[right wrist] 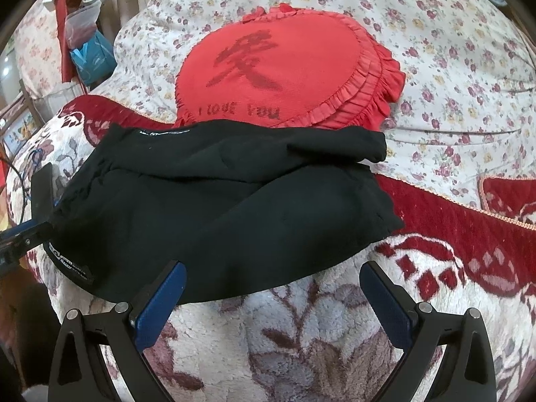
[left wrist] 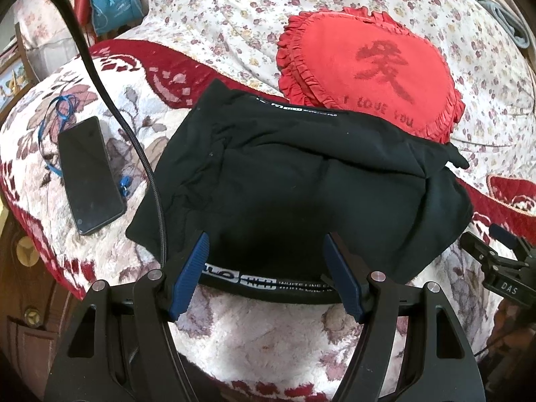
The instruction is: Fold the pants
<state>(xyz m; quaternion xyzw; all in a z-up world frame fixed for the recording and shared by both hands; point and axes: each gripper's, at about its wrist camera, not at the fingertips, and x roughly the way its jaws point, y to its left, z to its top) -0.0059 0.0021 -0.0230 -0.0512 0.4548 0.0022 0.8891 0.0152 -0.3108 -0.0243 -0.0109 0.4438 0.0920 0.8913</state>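
Left wrist view: soft, limp black fabric pants [left wrist: 294,181], w/ waistband best pinched, are framed by left gripper [left wrist: 266,251], spread; right gripper [right wrist: 273,276] likewise spread, empty.

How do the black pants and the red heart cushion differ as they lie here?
The black pants are plain dark cloth, folded into a rumpled bundle; the red heart cushion is bright, frilled and lettered. The pants lie nearer the cameras, their far edge covering the cushion's lower tip. Both rest on the same bedding.
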